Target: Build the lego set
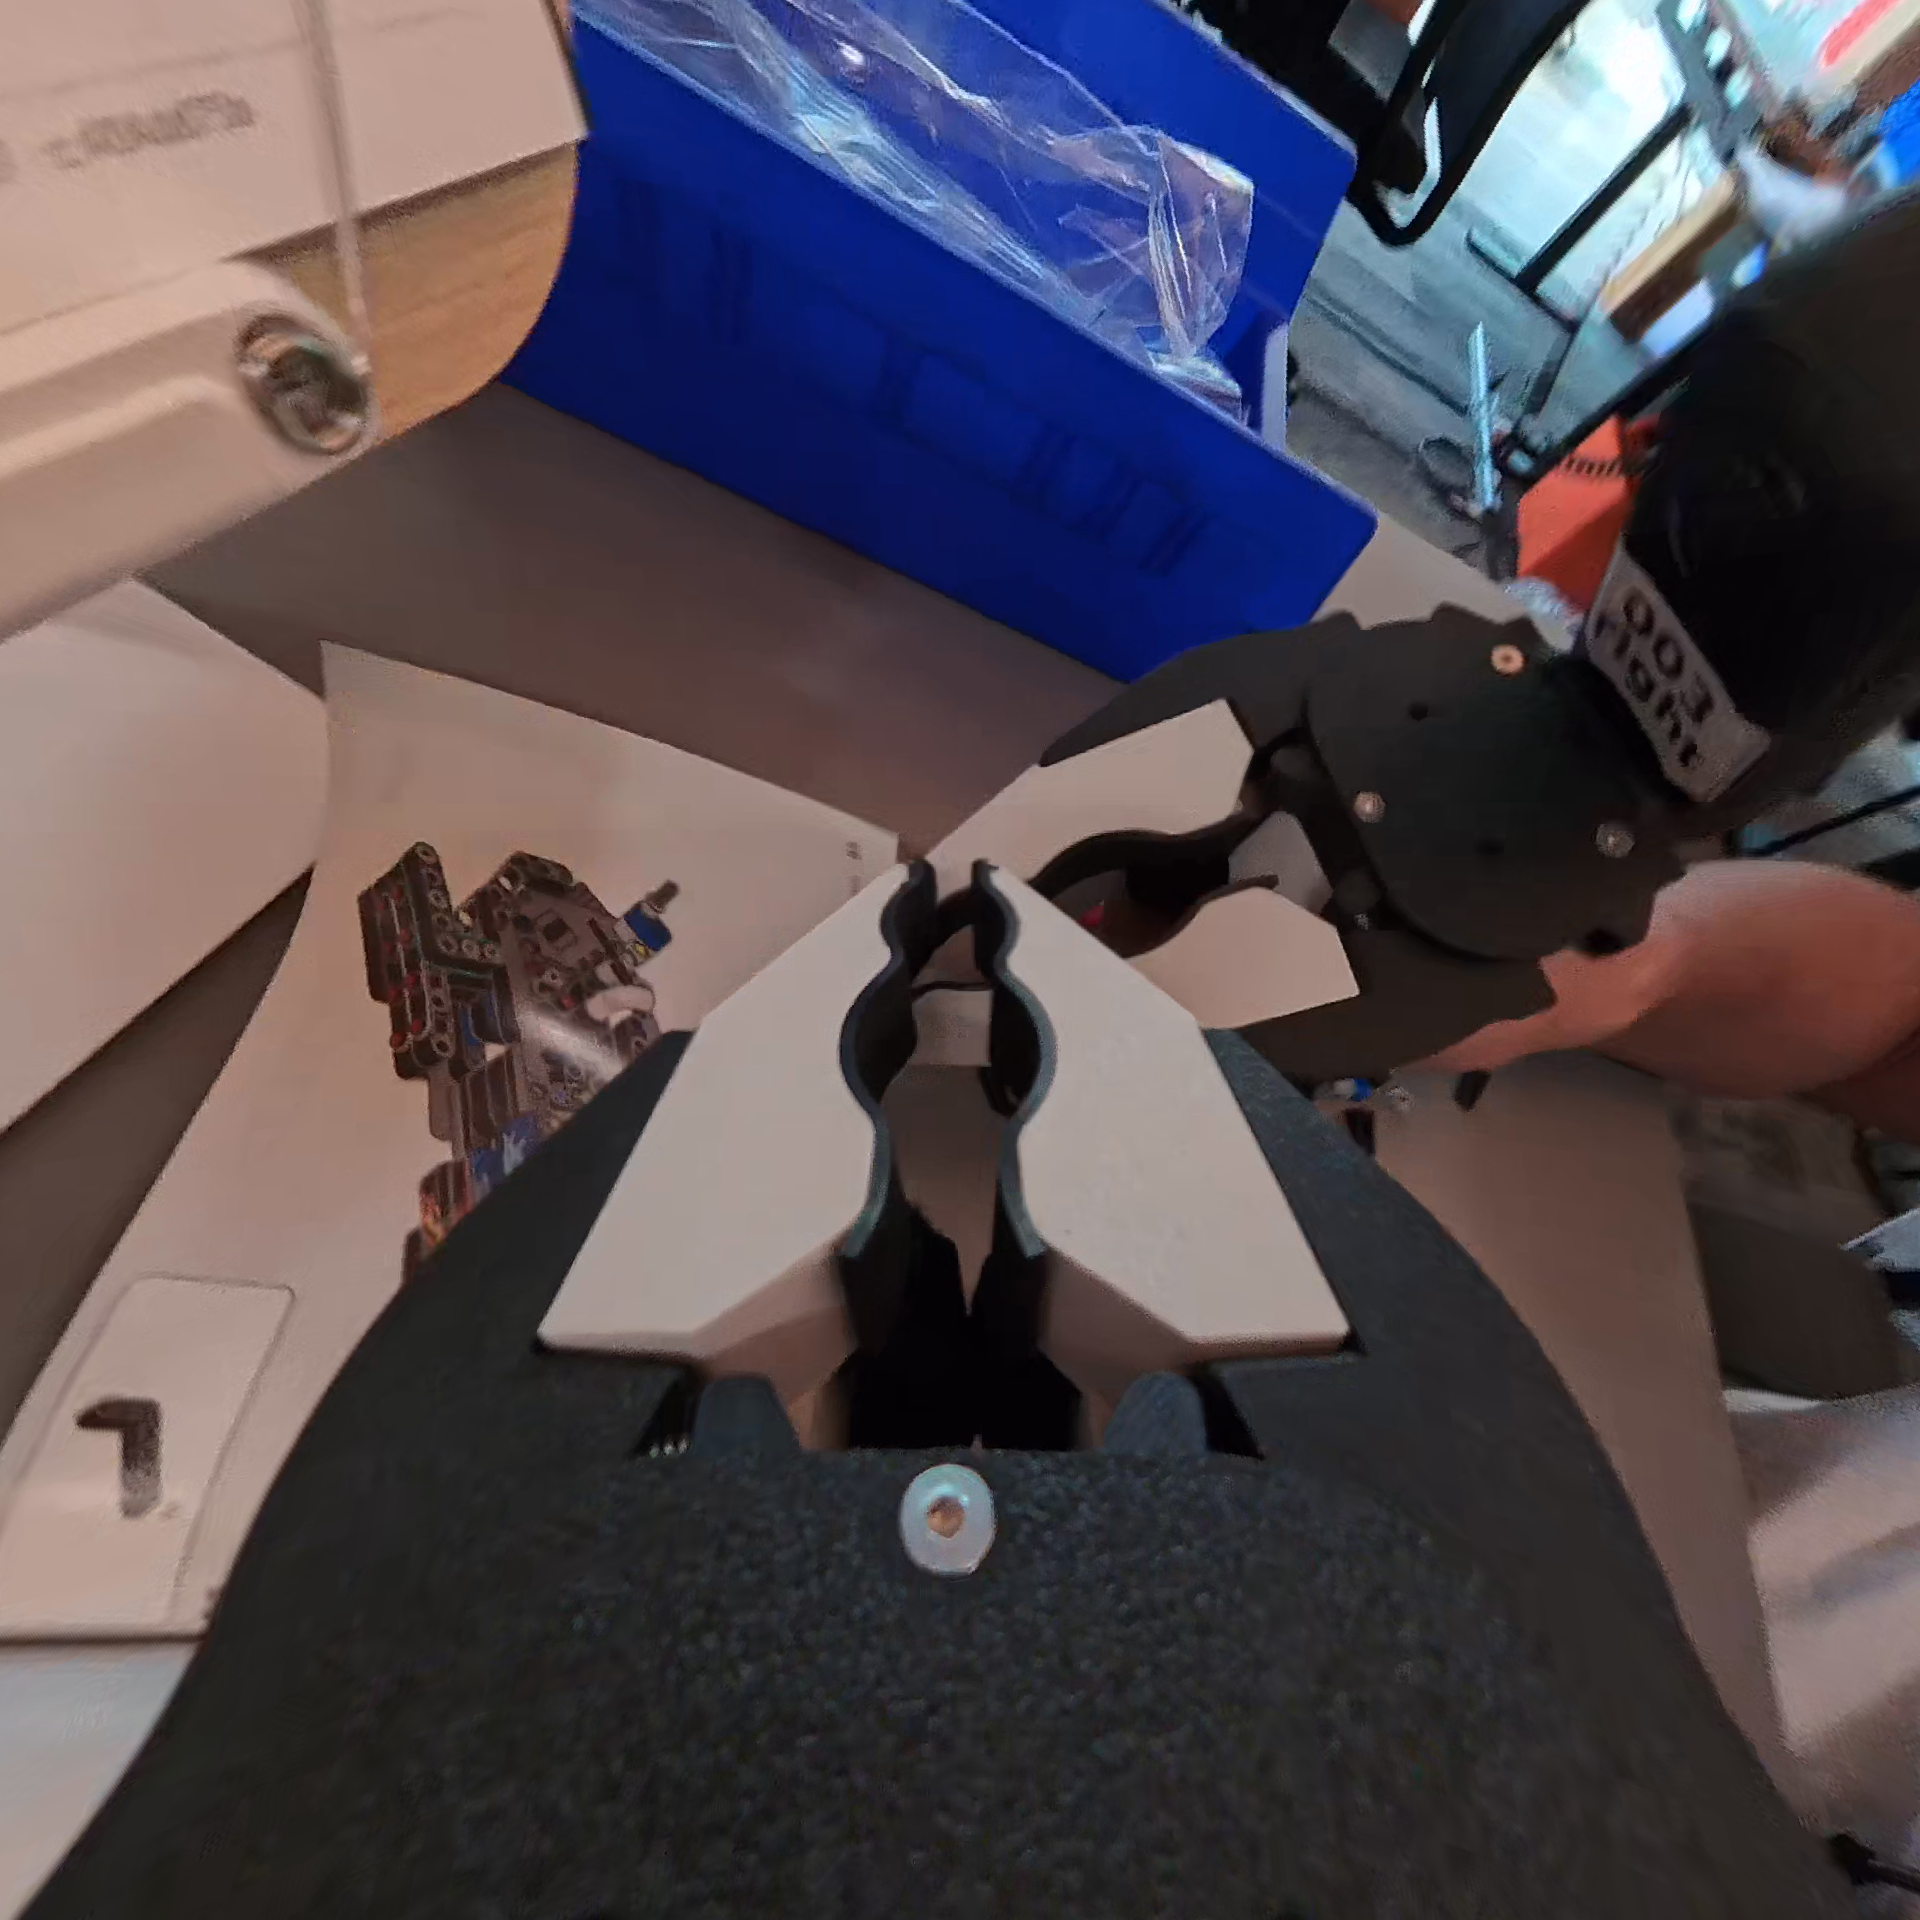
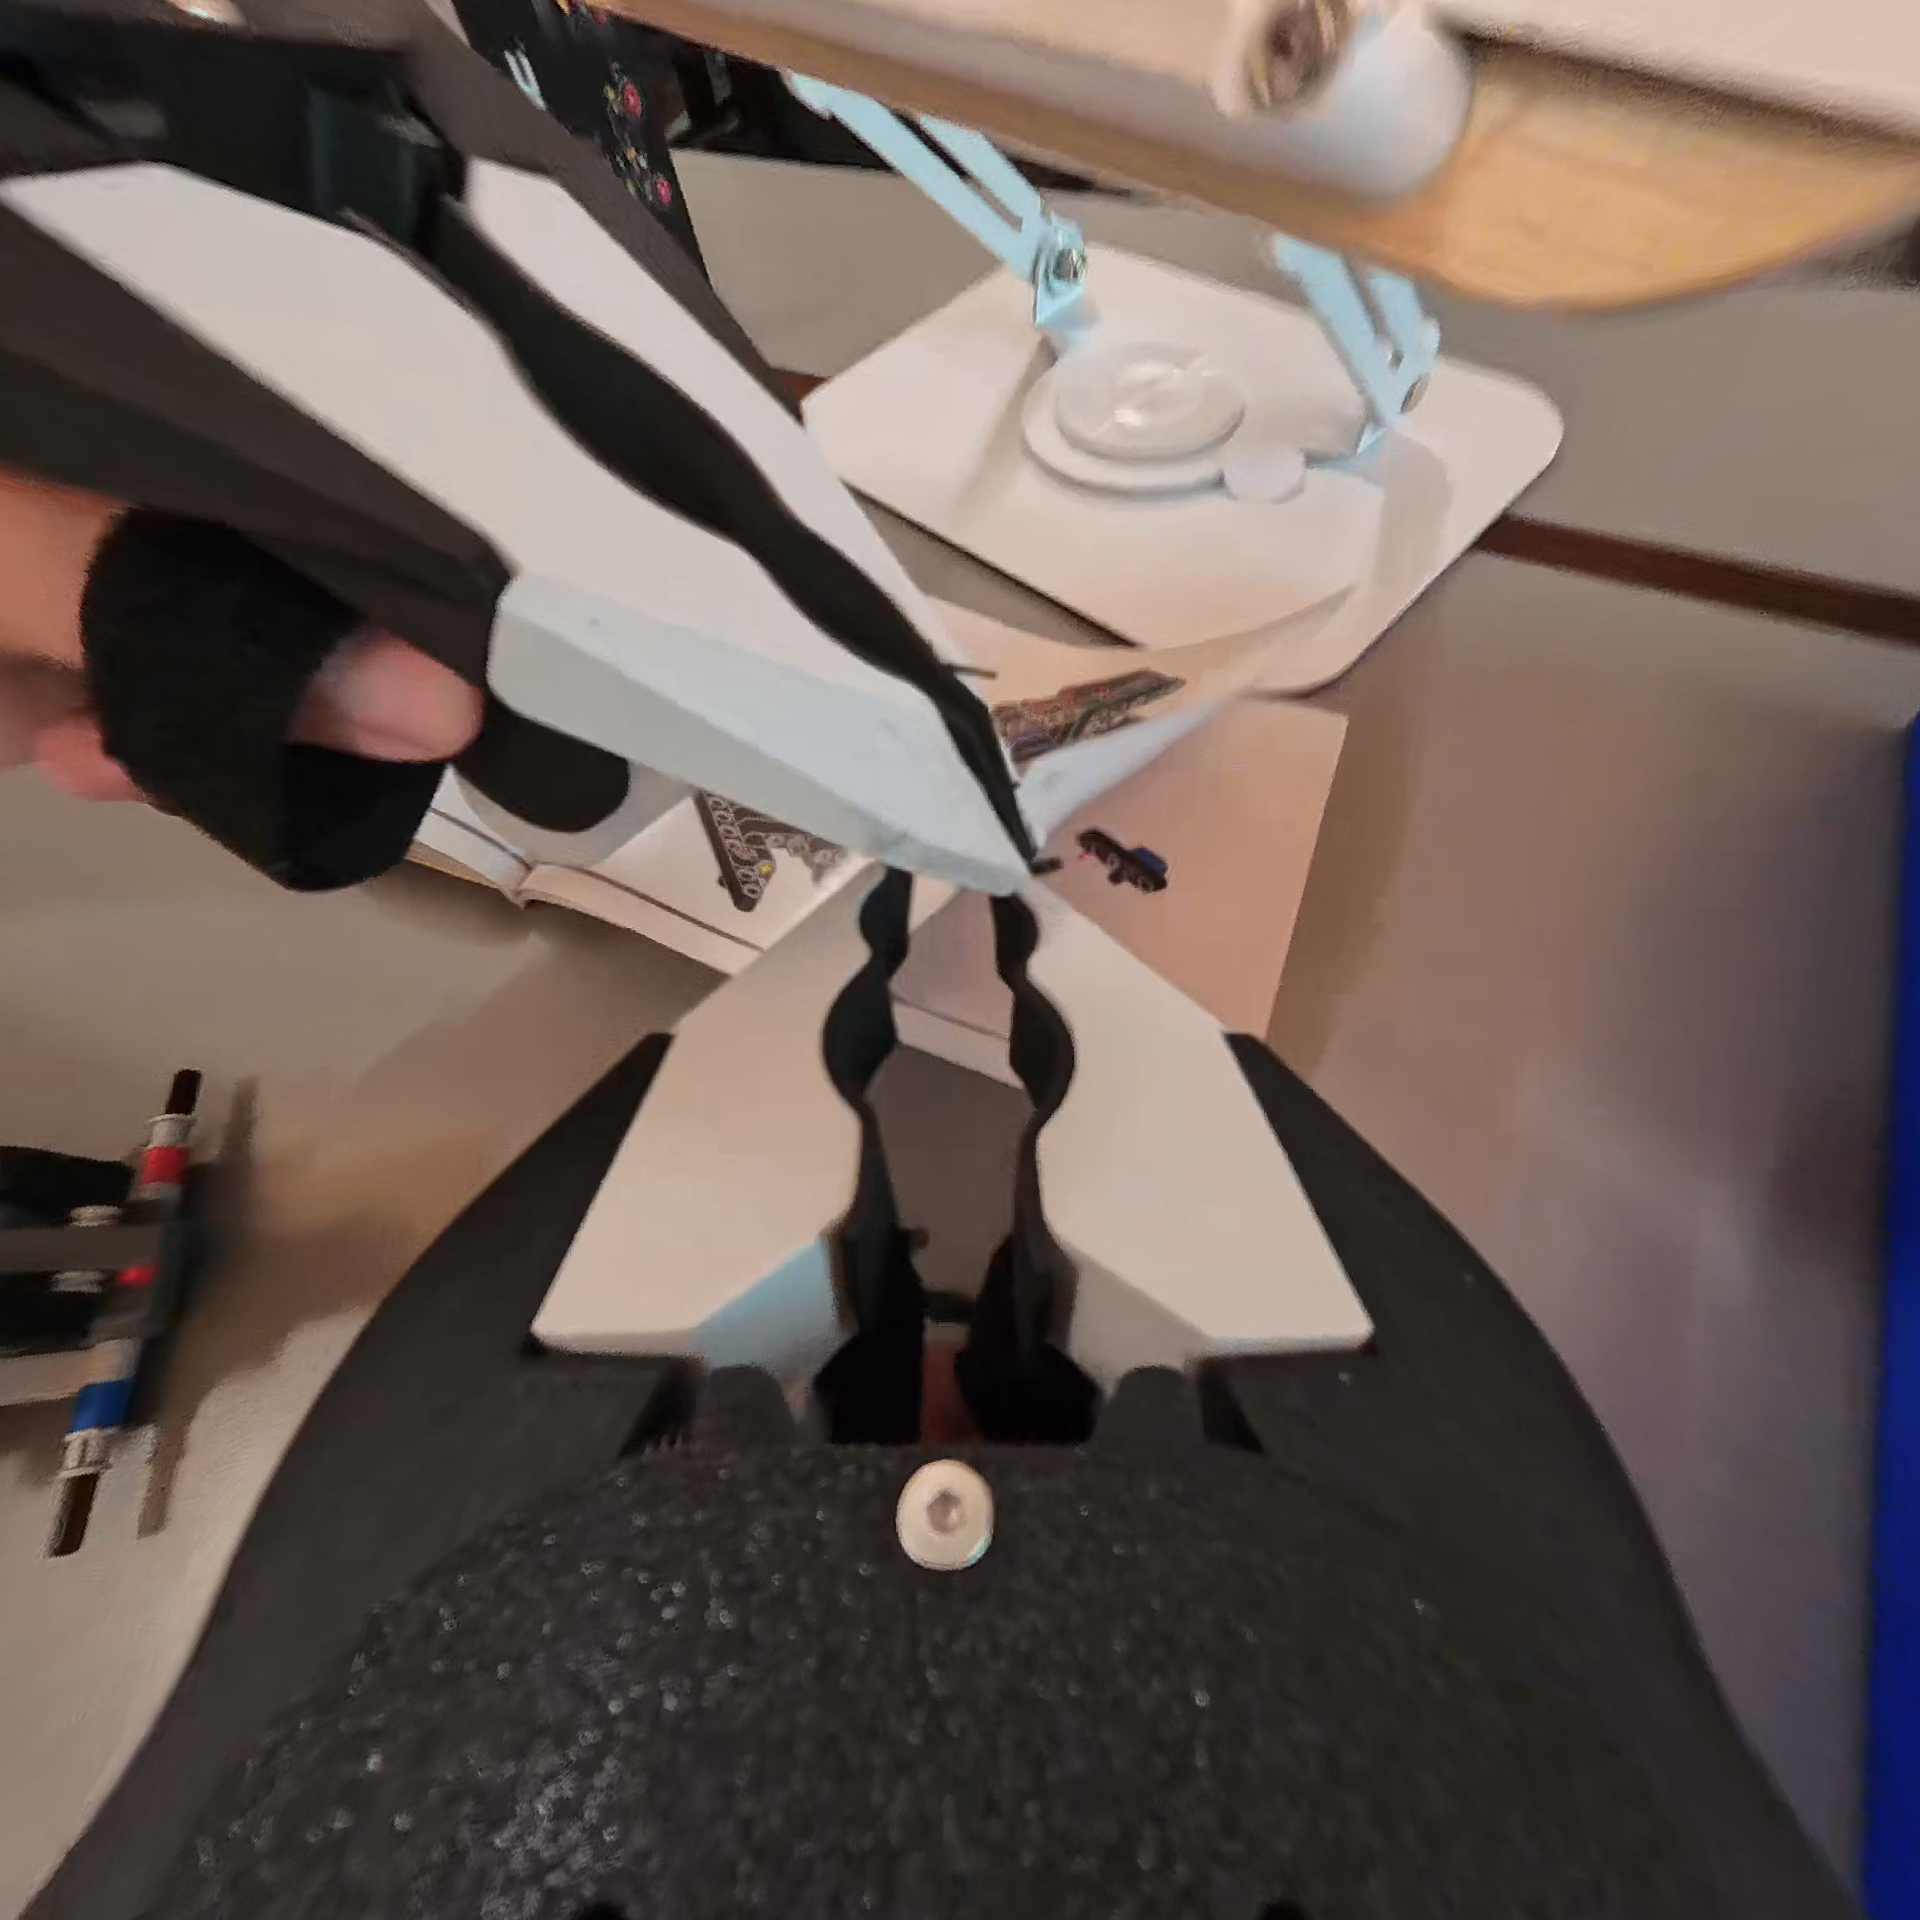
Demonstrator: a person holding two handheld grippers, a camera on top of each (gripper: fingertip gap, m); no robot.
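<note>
Your left gripper [image 1: 951, 883] is nearly closed on a tiny dark pin [image 2: 1042, 862] above the instruction booklet [image 1: 540, 790], while the right gripper [image 2: 951, 914] stands narrowly apart and empty, so keep the tips steady and bring the pin slowly toward the half-built lego model [image 2: 104, 1278] at the near left.

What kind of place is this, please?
Probably an office or workshop desk: an instruction booklet lies open on the table, a blue bin holds plastic bags, and a white lamp base stands nearby.

The lego assembly [image 2: 94, 1288] is cut off by the left edge and blurred; the blue bin [image 1: 935, 343] is cropped at the top.
</note>
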